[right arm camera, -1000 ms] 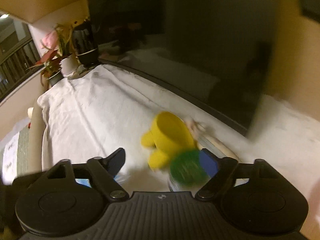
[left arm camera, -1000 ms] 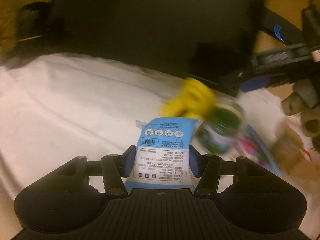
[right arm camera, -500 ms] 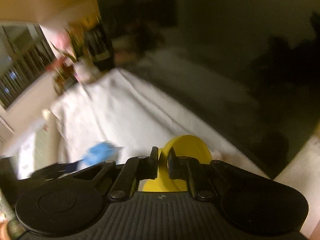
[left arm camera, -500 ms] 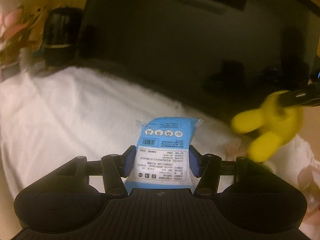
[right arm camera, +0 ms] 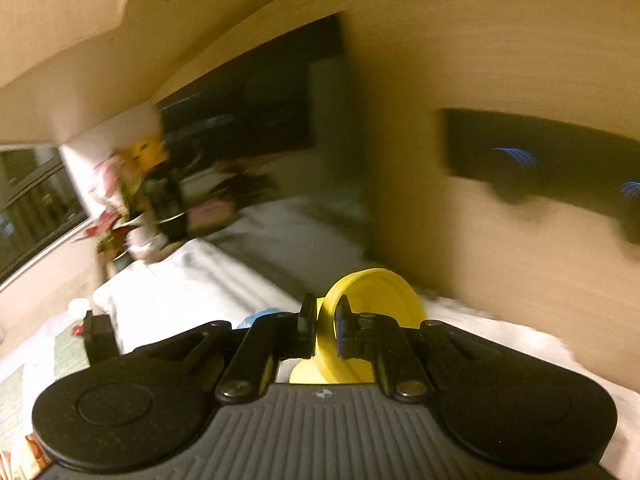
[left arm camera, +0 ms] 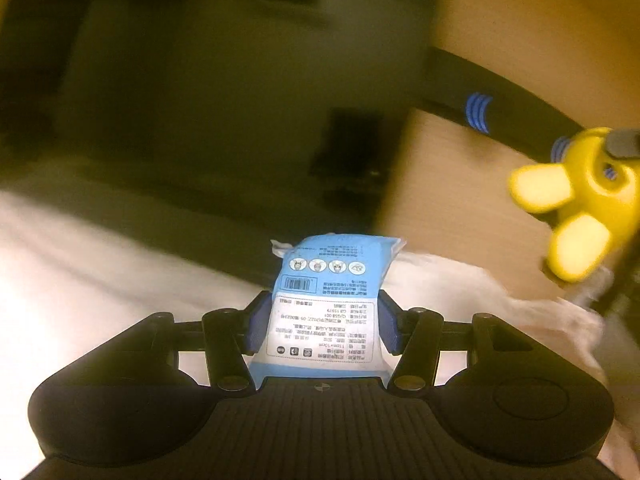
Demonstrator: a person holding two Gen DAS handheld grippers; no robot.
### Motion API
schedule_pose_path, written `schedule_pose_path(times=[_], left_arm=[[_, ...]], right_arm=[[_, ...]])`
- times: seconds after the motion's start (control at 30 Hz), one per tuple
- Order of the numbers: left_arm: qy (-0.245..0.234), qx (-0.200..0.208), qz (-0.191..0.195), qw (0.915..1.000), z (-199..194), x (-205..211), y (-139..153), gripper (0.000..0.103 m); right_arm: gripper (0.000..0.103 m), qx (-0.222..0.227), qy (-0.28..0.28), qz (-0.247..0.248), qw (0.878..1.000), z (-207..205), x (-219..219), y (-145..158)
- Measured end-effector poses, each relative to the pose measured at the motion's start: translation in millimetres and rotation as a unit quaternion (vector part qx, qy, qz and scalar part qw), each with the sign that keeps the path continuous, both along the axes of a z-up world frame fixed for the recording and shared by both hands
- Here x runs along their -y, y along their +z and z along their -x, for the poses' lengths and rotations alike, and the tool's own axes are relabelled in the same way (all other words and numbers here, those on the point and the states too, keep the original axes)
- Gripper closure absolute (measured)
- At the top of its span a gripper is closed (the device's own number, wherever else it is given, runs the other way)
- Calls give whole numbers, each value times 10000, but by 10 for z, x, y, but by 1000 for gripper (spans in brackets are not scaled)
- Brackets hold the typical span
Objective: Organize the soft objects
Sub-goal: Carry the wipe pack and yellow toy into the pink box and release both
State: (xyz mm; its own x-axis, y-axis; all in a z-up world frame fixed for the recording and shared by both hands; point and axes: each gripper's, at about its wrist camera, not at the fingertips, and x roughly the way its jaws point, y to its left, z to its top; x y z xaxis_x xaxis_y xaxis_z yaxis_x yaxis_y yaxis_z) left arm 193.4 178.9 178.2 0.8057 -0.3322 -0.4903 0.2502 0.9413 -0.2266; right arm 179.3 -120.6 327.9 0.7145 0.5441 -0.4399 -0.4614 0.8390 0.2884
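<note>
A blue and white wipes packet (left arm camera: 328, 300) stands upright between the blue pads of my left gripper (left arm camera: 322, 328), which is shut on its sides, lifted above the white cloth (left arm camera: 100, 288). My right gripper (right arm camera: 323, 330) is shut on the thin rim of a yellow soft toy (right arm camera: 376, 304), also held in the air. In the left wrist view that yellow toy (left arm camera: 576, 208) hangs at the right edge with its two rounded lobes pointing left, and the right gripper's fingertips (left arm camera: 622, 146) clamp its top.
A dark screen (right arm camera: 256, 108) stands behind the white cloth (right arm camera: 192, 280) against a wooden wall (right arm camera: 500, 60). Potted flowers and a dark pot (right arm camera: 160, 200) sit at the far left end. A crumpled white bag (left arm camera: 520, 300) lies at the right of the cloth.
The right gripper closed on the yellow toy and lifted it off the cloth. Both grippers rose and swung, the left keeping its packet; the green-lidded jar has dropped out of view.
</note>
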Motion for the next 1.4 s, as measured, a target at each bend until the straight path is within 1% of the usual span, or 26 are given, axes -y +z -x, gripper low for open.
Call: schedule_pose_path(times=[0.1,0.2,0.3,0.37,0.47,0.5,0.53,0.57,0.6,0.63,0.67,0.7,0.73,0.83,0.87,0.9,0.93,1.03,1.17,1.27,1.33,1.37,1.4], left_arm=[[-649,-44,-2,9979,15,577,36,44],[-1209,-70,-26,9926,57,1116,56,44],[-1814,-231,-65,9831,75,1678,-7,44],[-2100,-352,-39,9771,90,1914,-107,43],[-2488,-407,-29,9677,151,2397,-292,42],[-2588,-350,-130,9652,127,2553,-363,41],[-2682,-264,-349,9624,131,2742,-470,41],[-2722,-285,-664,9595,106,2896,-579,41],[-2704,-426,-999,9566,81,3041,-734,41],[-2648,-658,-1255,9538,37,3132,-884,43],[-2583,-862,-1358,9526,11,3175,-1005,44],[-2520,-1037,-1439,9513,-14,3157,-1097,43],[-2472,-1009,-1382,9537,-5,3116,-1158,39],[-2366,-1001,-1356,9569,-33,3041,-1211,38],[-2322,-975,-1315,9588,-26,3000,-1206,39],[-2288,-948,-1250,9608,-33,2959,-1183,40],[-2303,-940,-1194,9612,-21,2958,-1100,41],[-2428,-929,-983,9606,62,2790,-975,42],[-2556,-805,-783,9602,303,2556,-748,42],[-2519,-639,-576,9639,443,2344,-618,42],[-2429,-518,-455,9676,533,2156,-561,42],[-2359,-453,-460,9696,573,2050,-549,42],[-2243,-394,-498,9725,607,1943,-545,42]], right_arm=[[94,10,-568,60,9984,136,474,-56],[94,-36,-1146,62,9934,245,908,-151],[94,-10,-1735,-20,9848,355,1350,-245],[94,52,-2119,-60,9773,443,1567,-307],[94,188,-2580,-66,9659,594,1738,-486],[94,234,-2686,-90,9629,627,1740,-579],[94,213,-2715,-159,9621,630,1739,-669],[94,139,-2708,-253,9622,619,1767,-766],[94,59,-2706,-346,9621,592,1792,-864],[94,-19,-2719,-400,9615,562,1814,-936],[94,-113,-2762,-434,9601,515,1849,-1003],[94,-179,-2827,-477,9579,480,1890,-1058],[94,-187,-2861,-510,9567,480,1958,-1104],[94,-150,-2838,-630,9567,461,2035,-1171],[94,-182,-2820,-715,9566,418,2055,-1211],[94,-225,-2807,-776,9564,445,2077,-1244],[94,-306,-2799,-819,9560,391,2079,-1298],[94,-600,-2710,-902,9565,316,2085,-1462],[94,-813,-2789,-701,9543,280,2050,-1696],[94,-1082,-2863,-631,9499,270,2025,-1891],[93,-1198,-2833,-561,9499,294,1977,-1991],[91,-1196,-2787,-479,9517,324,1928,-2016],[86,-1161,-2733,-354,9542,365,1860,-2024]])
